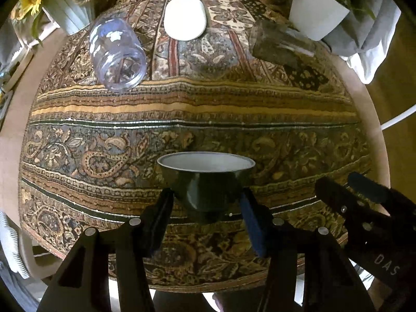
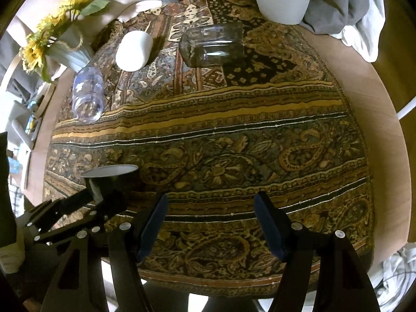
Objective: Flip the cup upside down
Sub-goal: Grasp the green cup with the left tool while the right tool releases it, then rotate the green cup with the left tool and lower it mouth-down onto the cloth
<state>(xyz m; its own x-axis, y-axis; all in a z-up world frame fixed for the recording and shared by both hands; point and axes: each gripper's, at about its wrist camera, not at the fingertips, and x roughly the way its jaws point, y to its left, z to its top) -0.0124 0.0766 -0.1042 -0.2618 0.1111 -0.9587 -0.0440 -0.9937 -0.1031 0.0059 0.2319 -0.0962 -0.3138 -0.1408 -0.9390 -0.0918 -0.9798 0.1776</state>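
Note:
A dark green cup point(image 1: 206, 182) with a pale inside stands mouth up on the patterned cloth point(image 1: 182, 119). My left gripper point(image 1: 206, 202) is shut on the cup's lower body, one finger on each side. The cup point(image 2: 109, 179) and the left gripper point(image 2: 85, 208) also show at the left of the right wrist view. My right gripper point(image 2: 210, 223) is open and empty above the cloth point(image 2: 234, 135), to the right of the cup. It shows at the lower right of the left wrist view point(image 1: 348, 195).
A clear plastic jar point(image 1: 117, 54) lies on its side at the back left. A white cup point(image 1: 185, 17) and a clear glass point(image 1: 280, 43) lie at the back. A white plant pot point(image 1: 316, 13) and a sunflower vase point(image 1: 67, 13) stand at the table's far edge.

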